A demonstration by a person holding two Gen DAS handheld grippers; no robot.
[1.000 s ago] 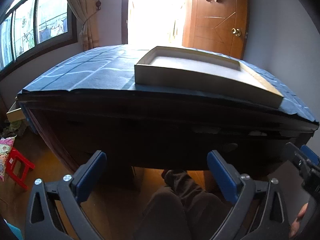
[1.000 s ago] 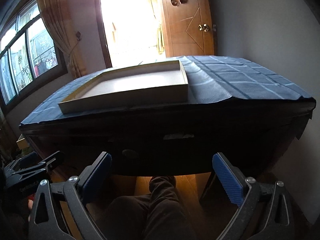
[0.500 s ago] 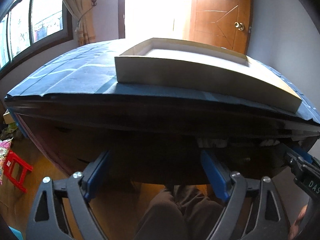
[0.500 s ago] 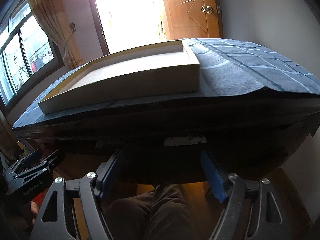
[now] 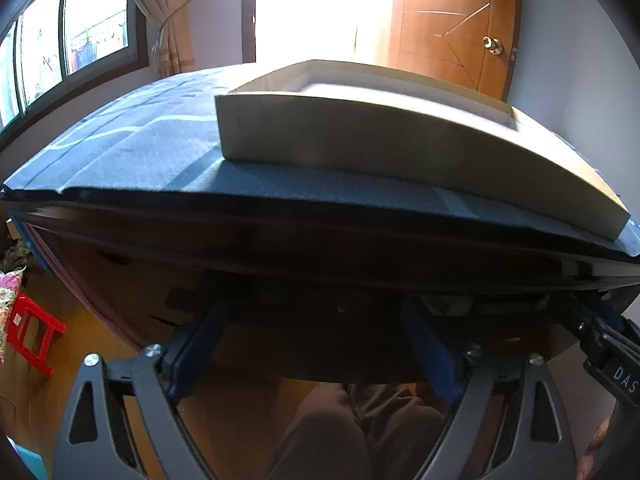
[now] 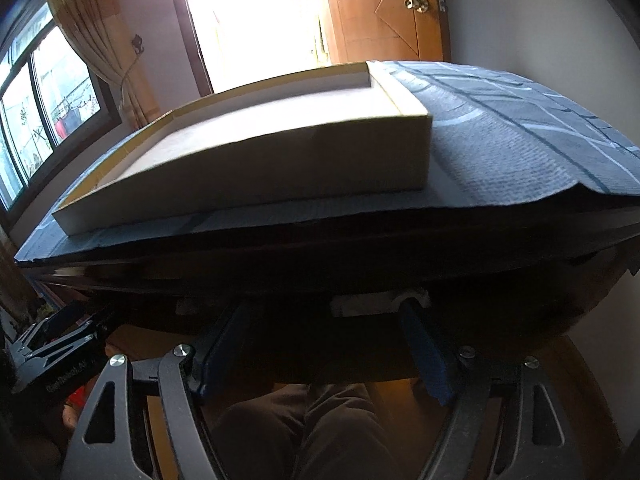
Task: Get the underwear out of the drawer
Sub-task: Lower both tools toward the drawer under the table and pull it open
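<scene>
**Paired wrist views at the drawer.** Both grippers are pointing down and forward under the near edge of the tabletop, which is wearing a dark blue checked cover and carrying a shallow pale box.

Left view: the left gripper is holding its blue fingers apart against the dark drawer front. They have just been widening a little, and nothing is clamped between them. At 3 o'clock the right gripper's body is entering the picture. At 8 o'clock a red stool is standing on the wooden floor, which only this view shows.

Right view: the right gripper is also keeping its fingers apart after narrowing somewhat, gripping nothing. A pale cloth is peeping from the slit between tabletop edge and drawer front, just above the finger at 4 o'clock. Whether it is the underwear cannot be told. This view shows it plainly, the left view only dimly. At 8 o'clock the left gripper is appearing.

In both views, brown trousers are filling the 6 o'clock position.
</scene>
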